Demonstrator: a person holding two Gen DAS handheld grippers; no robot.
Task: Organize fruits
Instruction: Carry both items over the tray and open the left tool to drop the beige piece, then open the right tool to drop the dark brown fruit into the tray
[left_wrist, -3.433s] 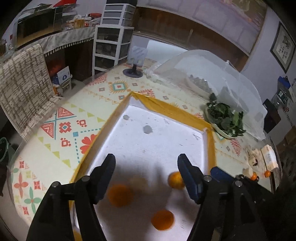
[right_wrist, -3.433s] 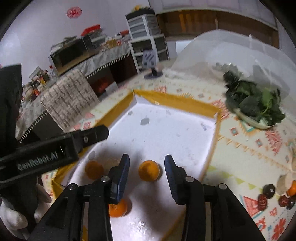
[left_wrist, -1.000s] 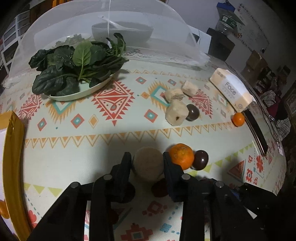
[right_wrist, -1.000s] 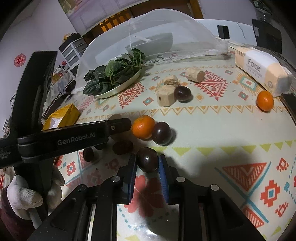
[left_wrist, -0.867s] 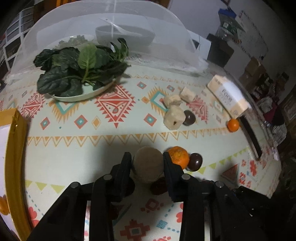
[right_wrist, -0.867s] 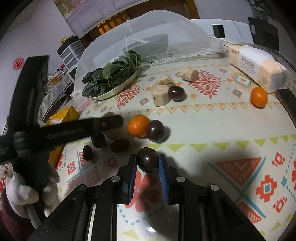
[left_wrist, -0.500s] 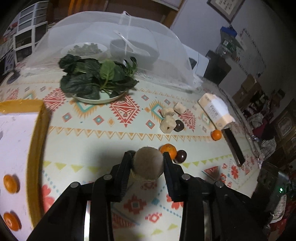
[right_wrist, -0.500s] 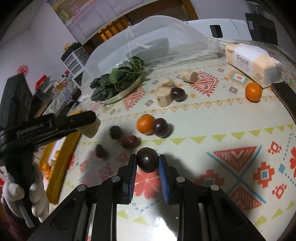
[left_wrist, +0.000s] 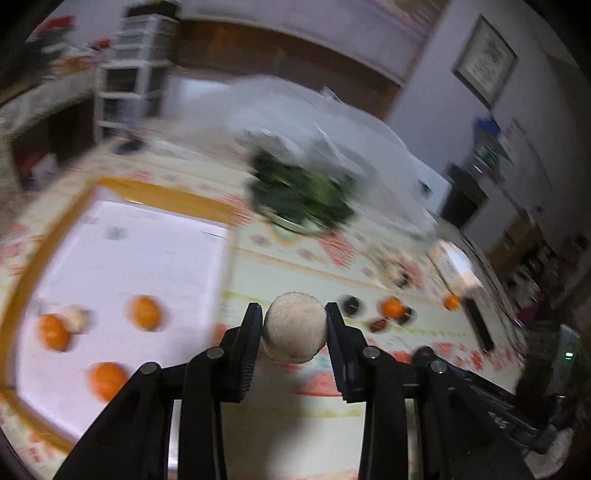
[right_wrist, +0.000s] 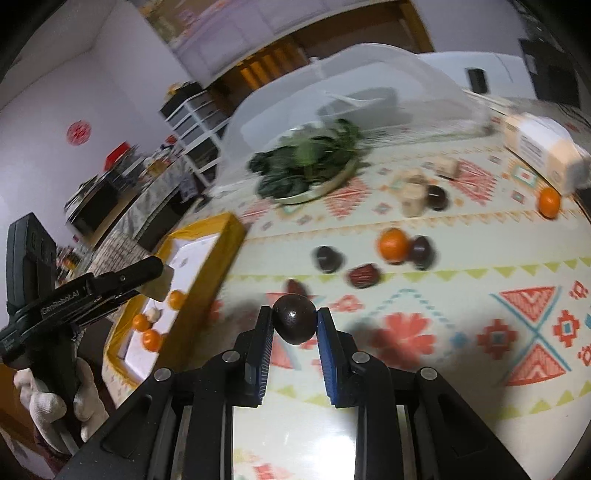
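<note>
My left gripper (left_wrist: 294, 325) is shut on a round beige fruit (left_wrist: 295, 326), held above the patterned tablecloth just right of the yellow-rimmed white tray (left_wrist: 155, 197). The tray holds three oranges (left_wrist: 144, 312) and a small pale piece (left_wrist: 75, 318). My right gripper (right_wrist: 294, 323) is shut on a dark round fruit (right_wrist: 294, 322), held above the cloth. The left gripper also shows in the right wrist view (right_wrist: 160, 280), over the tray (right_wrist: 218, 258). An orange (right_wrist: 393, 245) and several dark fruits (right_wrist: 328, 259) lie loose on the cloth.
A plate of green leaves (right_wrist: 308, 162) sits beside a white mesh food cover (right_wrist: 362, 85). Beige chunks (right_wrist: 413, 194), another orange (right_wrist: 549, 202) and a tissue pack (right_wrist: 543, 151) lie at the right. The left view is blurred by motion.
Both grippers have swung left toward the tray, each still holding its fruit. The left gripper is now level with the tray's right rim, and more of the tray shows in both views.
</note>
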